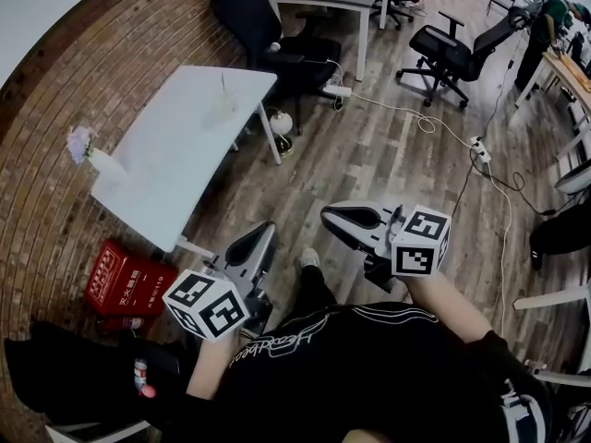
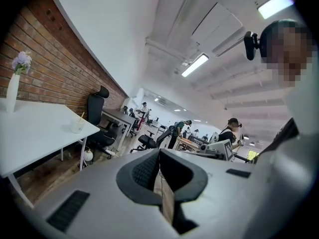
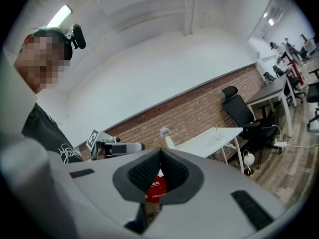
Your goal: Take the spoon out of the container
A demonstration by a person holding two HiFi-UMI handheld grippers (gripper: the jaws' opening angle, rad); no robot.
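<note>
Right now the task has hardly begun, I think. The left gripper (image 1: 261,236) is closed with nothing in it, and the right gripper (image 1: 338,216) is closed and empty too. Both sit low in the middle of the head view, well apart from the white table (image 1: 175,150) in the upper left. The container (image 1: 222,111), a small cup, stands on the table. A thin stick, likely the spoon (image 1: 223,83), pokes up out of it. Next the person must get close, open one gripper and reach for that stick.

White table (image 1: 175,155) bears vase (image 1: 103,162) (flowered) and container (image 1: 222,111).
</note>
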